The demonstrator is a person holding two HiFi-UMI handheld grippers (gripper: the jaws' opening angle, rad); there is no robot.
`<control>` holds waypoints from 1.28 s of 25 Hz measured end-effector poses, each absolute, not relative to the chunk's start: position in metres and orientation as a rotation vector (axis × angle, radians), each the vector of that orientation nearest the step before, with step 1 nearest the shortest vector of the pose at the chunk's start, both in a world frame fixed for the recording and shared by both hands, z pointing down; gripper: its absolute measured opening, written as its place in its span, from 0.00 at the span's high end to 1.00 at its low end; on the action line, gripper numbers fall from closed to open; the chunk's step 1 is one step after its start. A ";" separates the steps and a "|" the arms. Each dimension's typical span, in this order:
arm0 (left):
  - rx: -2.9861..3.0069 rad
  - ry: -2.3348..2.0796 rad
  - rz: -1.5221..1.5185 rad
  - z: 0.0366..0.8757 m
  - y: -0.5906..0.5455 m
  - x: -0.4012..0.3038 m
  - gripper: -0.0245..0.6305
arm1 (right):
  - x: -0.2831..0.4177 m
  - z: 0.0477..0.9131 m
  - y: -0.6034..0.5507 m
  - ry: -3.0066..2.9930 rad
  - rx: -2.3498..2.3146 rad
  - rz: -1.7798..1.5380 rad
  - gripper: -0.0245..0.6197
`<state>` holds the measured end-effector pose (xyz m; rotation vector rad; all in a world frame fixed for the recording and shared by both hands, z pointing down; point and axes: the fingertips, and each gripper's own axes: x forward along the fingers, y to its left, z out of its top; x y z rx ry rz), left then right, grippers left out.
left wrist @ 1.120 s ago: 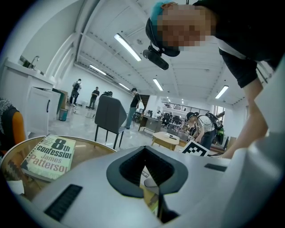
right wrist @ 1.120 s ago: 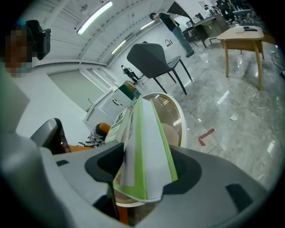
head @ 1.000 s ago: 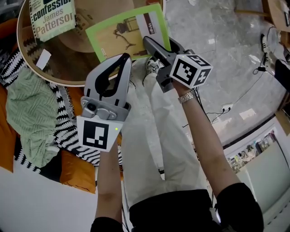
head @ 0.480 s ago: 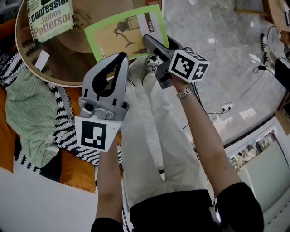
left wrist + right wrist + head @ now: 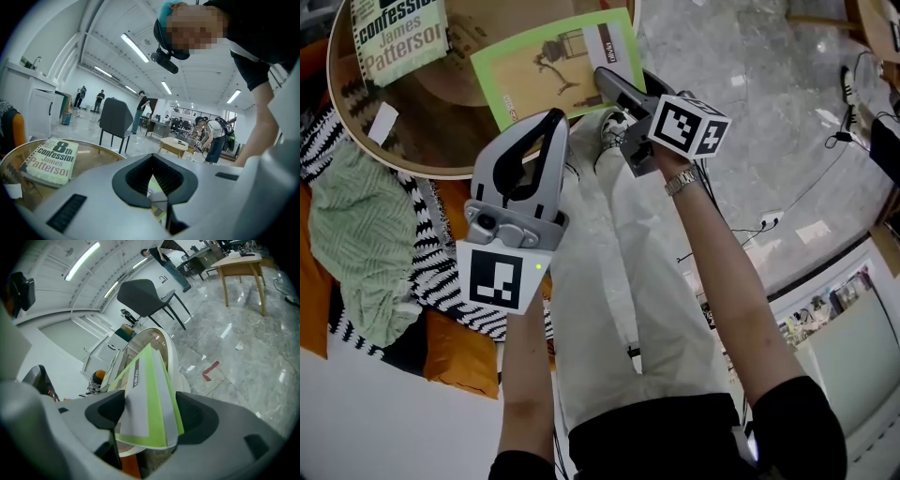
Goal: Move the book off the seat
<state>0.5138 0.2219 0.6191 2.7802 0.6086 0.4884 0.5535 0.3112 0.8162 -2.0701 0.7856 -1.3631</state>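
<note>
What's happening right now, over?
Left gripper shut, empty. Right gripper jaws just opened, green book corner between them. Book on round table. Patterson novel lies apart.

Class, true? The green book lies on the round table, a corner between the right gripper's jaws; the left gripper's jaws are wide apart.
No. The left gripper's jaws are shut, as the left gripper view shows. The green book lies on the round table, a corner between the right gripper's jaws, which have just been opening.
</note>
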 end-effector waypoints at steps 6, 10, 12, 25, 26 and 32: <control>2.781 0.612 0.490 0.620 0.223 0.514 0.95 | 0.549 0.827 0.314 0.787 -2.064 -1.387 0.44; 2.784 0.610 0.497 0.622 0.221 0.513 0.95 | 0.552 0.826 0.314 0.822 -2.104 -1.376 0.44; 2.784 0.600 0.497 0.622 0.219 0.513 0.95 | 0.554 0.824 0.313 0.877 -2.144 -1.379 0.44; 2.788 0.613 0.488 0.615 0.222 0.514 0.95 | 0.562 0.809 0.316 1.022 -2.356 -1.403 0.44; 2.790 0.615 0.488 0.614 0.222 0.514 0.95 | 0.564 0.806 0.317 1.020 -2.363 -1.394 0.44; 2.804 0.596 0.468 0.603 0.218 0.514 0.95 | 0.568 0.781 0.315 1.046 -2.379 -1.341 0.44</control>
